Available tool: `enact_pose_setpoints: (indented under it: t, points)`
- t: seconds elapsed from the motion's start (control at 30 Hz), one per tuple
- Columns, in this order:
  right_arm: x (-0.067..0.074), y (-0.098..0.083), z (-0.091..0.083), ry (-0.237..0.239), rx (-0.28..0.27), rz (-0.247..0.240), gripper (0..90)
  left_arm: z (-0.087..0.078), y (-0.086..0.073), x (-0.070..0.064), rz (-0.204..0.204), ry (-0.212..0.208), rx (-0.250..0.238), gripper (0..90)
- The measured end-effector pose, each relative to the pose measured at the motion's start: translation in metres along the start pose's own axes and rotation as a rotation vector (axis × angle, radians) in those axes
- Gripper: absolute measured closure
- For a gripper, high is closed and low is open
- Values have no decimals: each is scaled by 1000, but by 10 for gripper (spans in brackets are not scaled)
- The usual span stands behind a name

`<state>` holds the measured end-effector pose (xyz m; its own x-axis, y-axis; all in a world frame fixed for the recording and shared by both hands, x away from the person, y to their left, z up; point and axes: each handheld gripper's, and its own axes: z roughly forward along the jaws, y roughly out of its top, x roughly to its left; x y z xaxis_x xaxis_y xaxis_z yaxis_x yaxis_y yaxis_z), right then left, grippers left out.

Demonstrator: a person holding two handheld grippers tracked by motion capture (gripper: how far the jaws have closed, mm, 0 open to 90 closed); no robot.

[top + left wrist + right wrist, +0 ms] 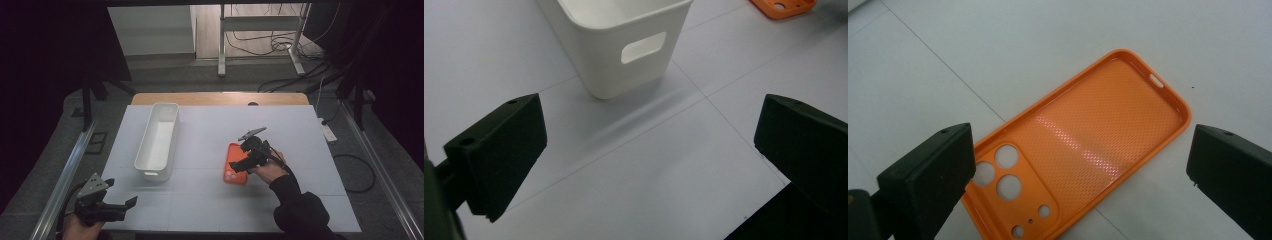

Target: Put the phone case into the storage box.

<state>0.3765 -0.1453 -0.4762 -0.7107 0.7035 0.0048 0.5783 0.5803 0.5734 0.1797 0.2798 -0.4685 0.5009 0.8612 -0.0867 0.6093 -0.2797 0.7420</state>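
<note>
An orange phone case [234,163] lies inside-up on the white table, right of centre; its camera holes and textured inner face show clearly in the right gripper view [1083,150]. My right gripper [241,165] hovers just over it, open, one jaw on each side of the case, nothing held. A white oblong bin [158,139] stands left of centre; its near end with a handle slot [624,47] is in front of my left gripper [649,150]. That left gripper [122,206] is open over bare table at the front left corner.
The table [300,135] has a wooden strip along its far edge. Metal rails flank both sides. Beyond stand a white stand [260,30] and cables on the floor. A corner of the orange case [781,7] appears at the top right of the left gripper view.
</note>
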Motion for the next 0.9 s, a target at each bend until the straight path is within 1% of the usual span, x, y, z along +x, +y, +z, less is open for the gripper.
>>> enact_pose_setpoints:
  t: [0.13, 0.2, 0.3, 0.33, 0.37, 0.43, 0.47, 0.5, 0.53, 0.6, 0.63, 0.67, 0.7, 0.73, 0.83, 0.87, 0.9]
  points:
    - [-1, 2, 3, -4, 11, 4, 0, 0, 0, 0, 2, -1, 0, 12]
    - [-1, 3, 4, 4, 21, 7, 0, 0, 0, 0, 2, -1, 0, 12]
    - [-1, 4, 4, 4, 22, 5, 8, 0, 0, 0, 3, 1, 0, 12]
    - [0, 4, 4, -2, 29, -2, 68, 0, 0, 0, 3, 1, 0, 12]
    - [0, 4, 3, 11, 29, -13, 144, 0, 0, 0, 4, 1, 1, 12]
    - [0, 5, 3, 13, 30, -19, 239, 0, 0, 0, 4, 2, 2, 12]
    - [1, 5, 3, 11, 33, -22, 328, 0, 0, 0, 4, 2, 2, 12]
    - [1, 5, 3, 18, 33, -25, 378, 0, 0, 0, 4, 1, 1, 12]
    - [1, 5, 3, 21, 33, -25, 410, 0, 0, 0, 5, 1, 1, 12]
    - [1, 6, 3, 24, 37, -23, 534, 0, 0, 0, 5, 1, 2, 14]
    - [1, 7, 3, 31, 37, -27, 577, 0, 0, -1, 6, 0, 2, 14]
    - [1, 7, 3, 30, 40, -36, 640, 0, 0, -1, 7, 1, 3, 14]
    - [1, 7, 3, 27, 43, -44, 683, 0, 0, -1, 8, 1, 3, 15]
    - [1, 7, 3, 27, 43, -44, 683, 0, 0, -1, 8, 1, 3, 15]
    - [2, 7, 3, 35, 53, -61, 869, 0, 0, -1, 10, 0, 4, 15]
    - [2, 7, 3, 39, 53, -64, 891, 0, 0, -1, 11, 0, 4, 16]
    - [2, 8, 5, 41, 62, -71, 891, 0, 0, -1, 12, 0, 4, 16]
